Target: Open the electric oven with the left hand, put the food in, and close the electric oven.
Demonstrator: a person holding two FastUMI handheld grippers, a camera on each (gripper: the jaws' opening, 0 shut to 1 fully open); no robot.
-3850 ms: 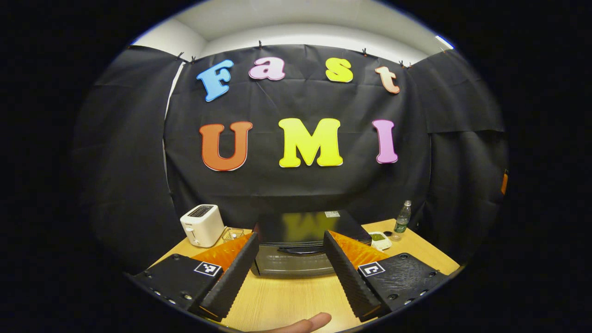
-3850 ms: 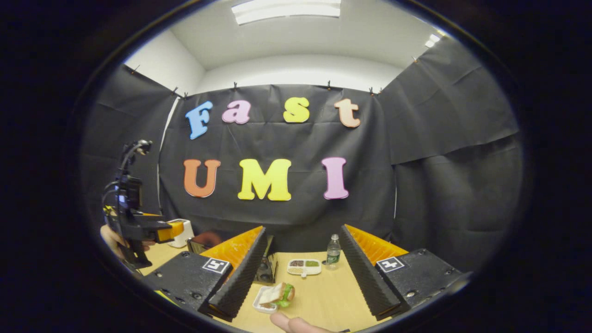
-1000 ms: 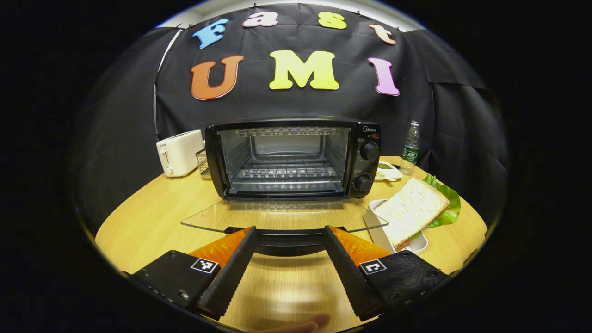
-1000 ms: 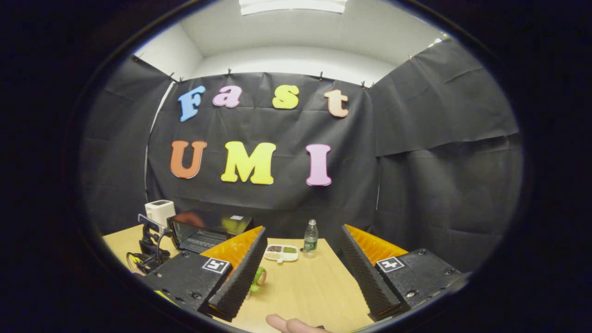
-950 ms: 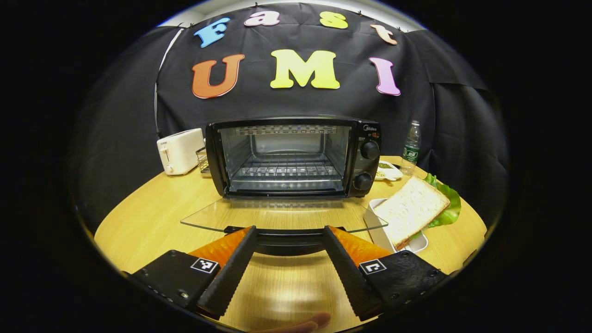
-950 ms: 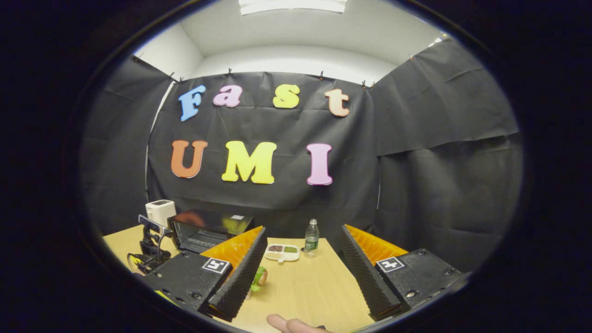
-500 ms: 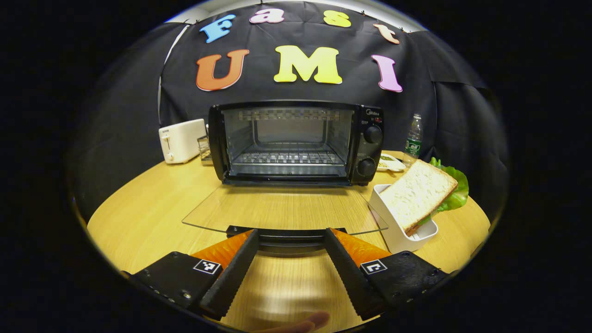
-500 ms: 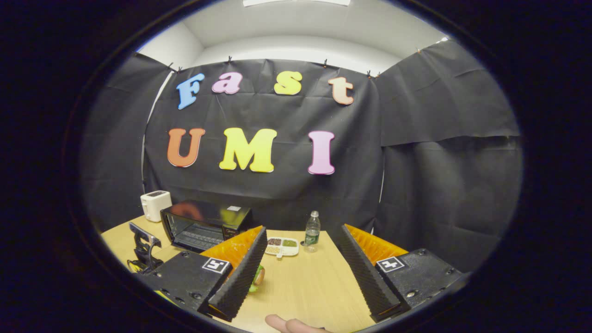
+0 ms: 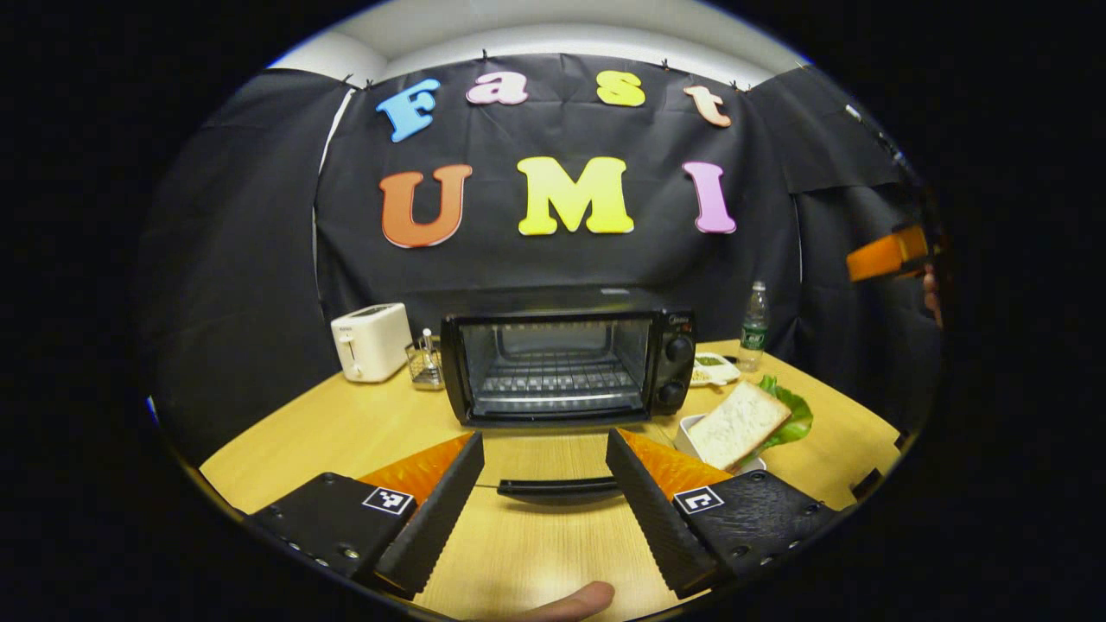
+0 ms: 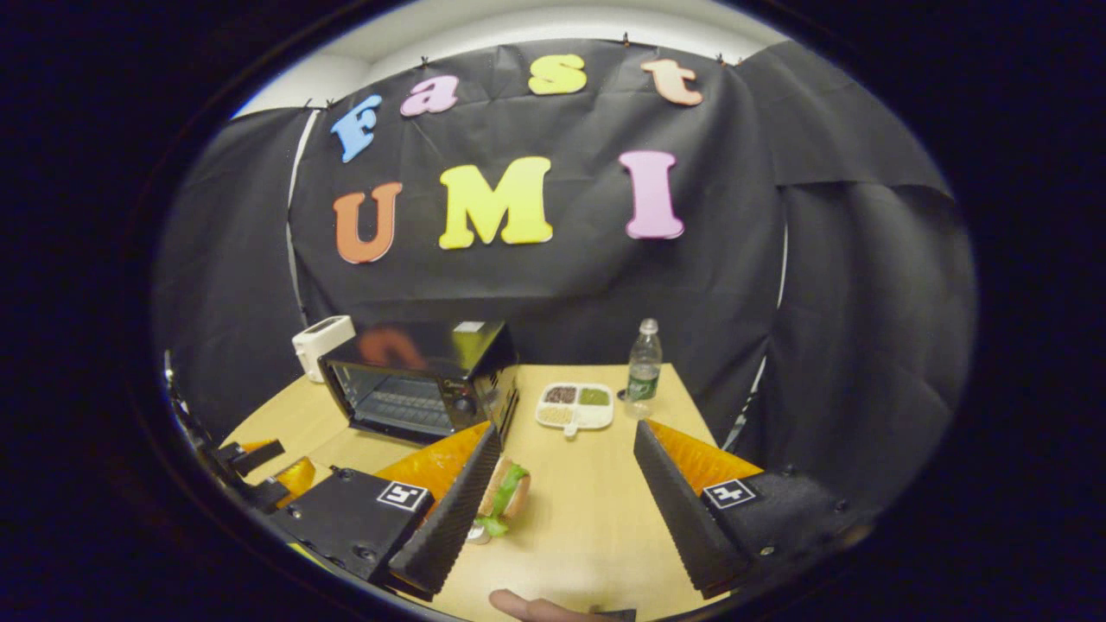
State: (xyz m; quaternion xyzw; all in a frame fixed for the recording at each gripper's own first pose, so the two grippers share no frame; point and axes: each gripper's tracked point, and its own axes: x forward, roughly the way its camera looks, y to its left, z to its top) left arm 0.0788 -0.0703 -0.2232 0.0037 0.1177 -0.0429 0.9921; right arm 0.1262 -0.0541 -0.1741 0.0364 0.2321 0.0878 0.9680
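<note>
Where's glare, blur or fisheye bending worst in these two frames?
Left gripper view: sharp; the table edge bows with the fisheye; the open glass oven door is nearly invisible, only its handle reads. Right gripper view: the glossy oven top mirrors the wall; rim detail is dim and soft.

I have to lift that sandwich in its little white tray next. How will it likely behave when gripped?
The sandwich looks soft, so squeezing would likely dent the bread. It sits tilted in the white tray, with lettuce hanging over the edge, so layers may slide apart. The tray looks small and light, and probably shifts on the smooth table if nudged.
</note>
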